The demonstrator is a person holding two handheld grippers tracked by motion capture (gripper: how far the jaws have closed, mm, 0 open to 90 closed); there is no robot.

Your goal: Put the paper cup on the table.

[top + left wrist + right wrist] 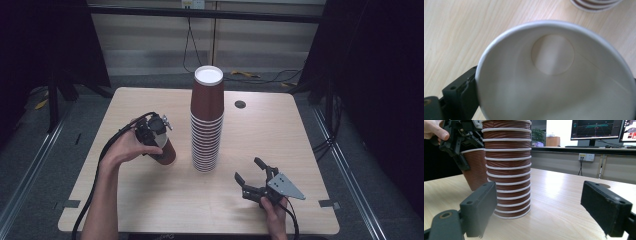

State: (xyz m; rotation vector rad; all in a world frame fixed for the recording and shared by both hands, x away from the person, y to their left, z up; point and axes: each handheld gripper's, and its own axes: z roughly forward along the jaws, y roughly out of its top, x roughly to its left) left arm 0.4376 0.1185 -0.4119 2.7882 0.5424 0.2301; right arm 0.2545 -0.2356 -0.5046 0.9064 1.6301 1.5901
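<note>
A pale wooden table (150,200) stands in a dark room, with cables on the floor behind it. At our left, the left gripper (152,134) sits over a single brown paper cup (166,152), which stands mouth up on the wood just left of the tall stack of cups (206,125). In the right gripper view, a jaw reaches down the cup's outer wall; in the left gripper view, the cup's white inside faces us with a black jaw at the rim, so we take the cup to be clamped by its wall, though the pads' contact is hard to see. The cup tilts a little toward the stack. At our right, the right gripper (256,176) rests low on the table, its jaws spread wide with nothing between them, pointing at the stack's base. We judge the main risk to be the tilted cup tipping or knocking the stack if the grip loosens unevenly; thin paper may also crumple under pressure.
</note>
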